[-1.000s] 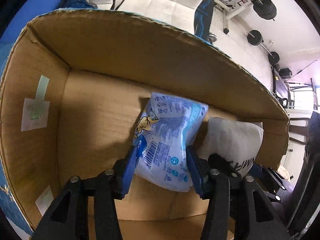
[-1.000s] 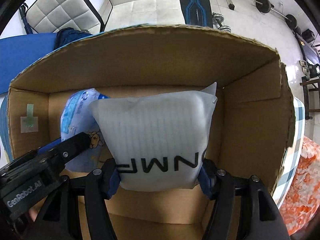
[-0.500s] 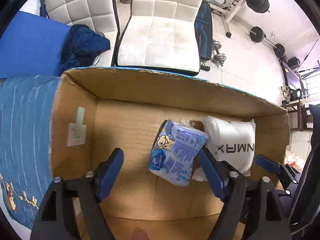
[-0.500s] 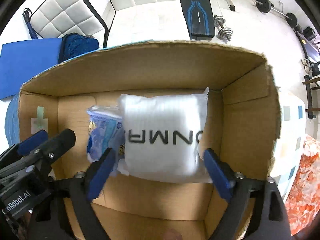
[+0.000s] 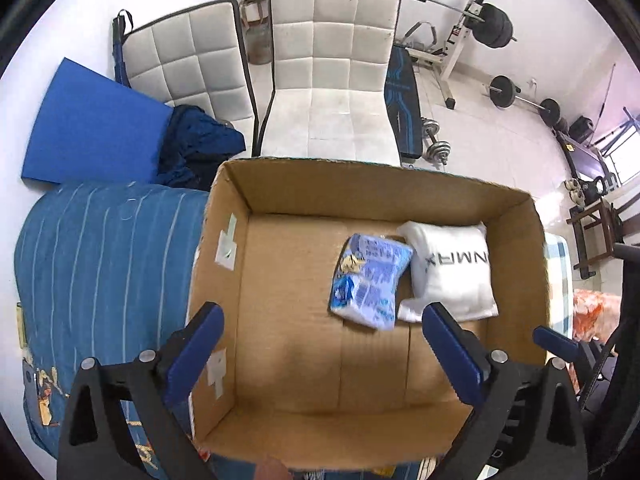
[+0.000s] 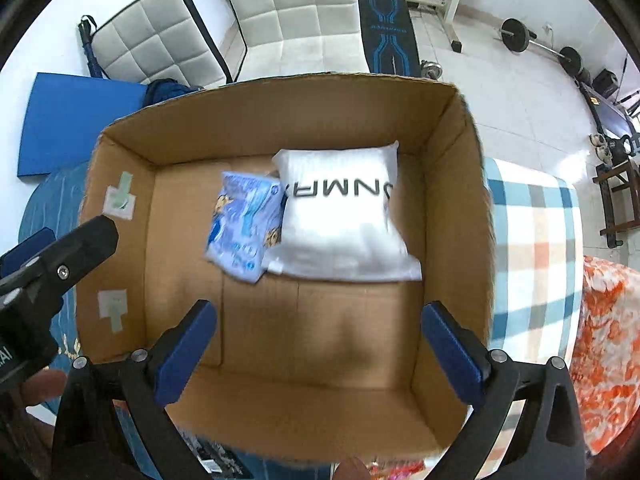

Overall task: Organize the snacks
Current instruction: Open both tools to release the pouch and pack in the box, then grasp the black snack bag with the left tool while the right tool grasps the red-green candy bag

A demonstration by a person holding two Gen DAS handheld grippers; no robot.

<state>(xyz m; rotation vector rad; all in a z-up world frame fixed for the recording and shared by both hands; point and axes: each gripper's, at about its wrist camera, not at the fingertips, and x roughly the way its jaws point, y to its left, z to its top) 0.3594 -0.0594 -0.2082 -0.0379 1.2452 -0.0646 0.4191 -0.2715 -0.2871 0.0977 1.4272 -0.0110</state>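
Far left, a blue striped cloth (image 5: 100, 264) covers the surface under the cardboard box (image 5: 400, 200); beyond it a blue mat (image 5: 88, 132) lies flat, with a dark blue garment (image 5: 196, 148) bunched at its edge. Left hand-held gripper (image 5: 324, 344) held above the near part of the box, blue pads spread wide, nothing between them — its left fingertip (image 5: 200, 332) sits over the box's left wall, which carries pale tape patches. Box is open-topped, floor mostly bare. Blue snack packet (image 5: 370, 280) lies flat on the box floor right of centre, printed with small cartoon figures; print too blurred to read in the right wrist view. Just to its right, touching and slightly overlapping its edge, a white snack bag (image 5: 452, 272) with black lettering, set against the far right corner. Right hand-held gripper (image 6: 318, 338) likewise wide apart and empty, raised over the near half of the box, both packets well ahead of its pads. In that view the left tool's black body shows at the left edge, with a fingertip of the person below it. Right of the box — a checked cloth (image 6: 532, 248), then an orange patterned fabric (image 6: 604, 344). Behind: two white quilted chairs (image 5: 332, 80), weight bench and barbells on the tiled floor.
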